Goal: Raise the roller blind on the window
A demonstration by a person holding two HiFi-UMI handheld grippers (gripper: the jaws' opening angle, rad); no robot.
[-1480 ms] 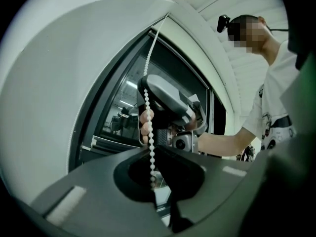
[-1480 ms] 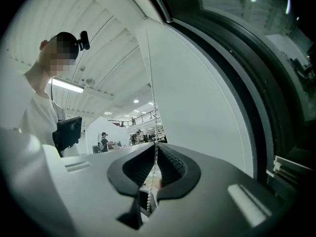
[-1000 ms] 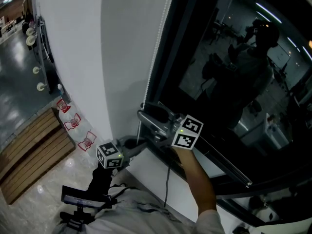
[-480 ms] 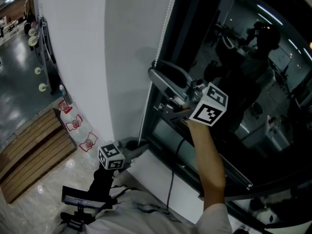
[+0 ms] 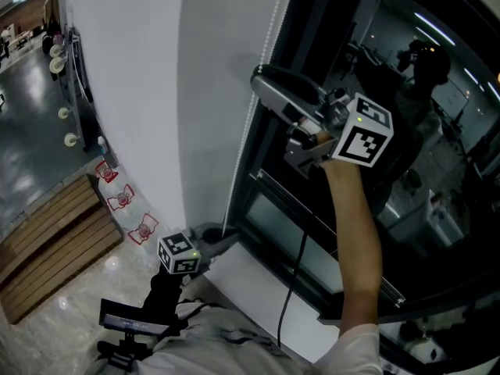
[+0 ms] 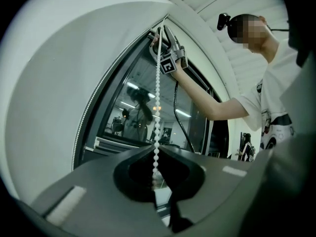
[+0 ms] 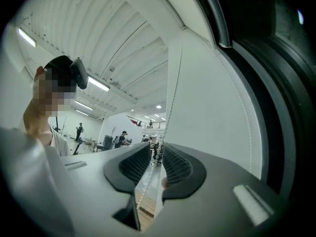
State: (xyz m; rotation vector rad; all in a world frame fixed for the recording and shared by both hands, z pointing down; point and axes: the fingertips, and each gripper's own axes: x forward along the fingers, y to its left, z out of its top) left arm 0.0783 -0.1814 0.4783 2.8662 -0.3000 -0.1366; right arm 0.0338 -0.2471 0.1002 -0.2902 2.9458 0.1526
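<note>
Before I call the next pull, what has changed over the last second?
The right gripper rose along the bead chain beside the window, and its jaws have just been closing with the chain between them, not yet pinched. The left gripper stayed low, shut on the same chain.

— Head camera?
— On my head, looking steeply down; the window [image 5: 453, 209] fills two o'clock.
— And the tongs' cameras?
— Each rides close behind its jaws. Both share the bead chain [image 6: 158, 107]; the left sees my right gripper [image 6: 159, 36] at twelve o'clock.
</note>
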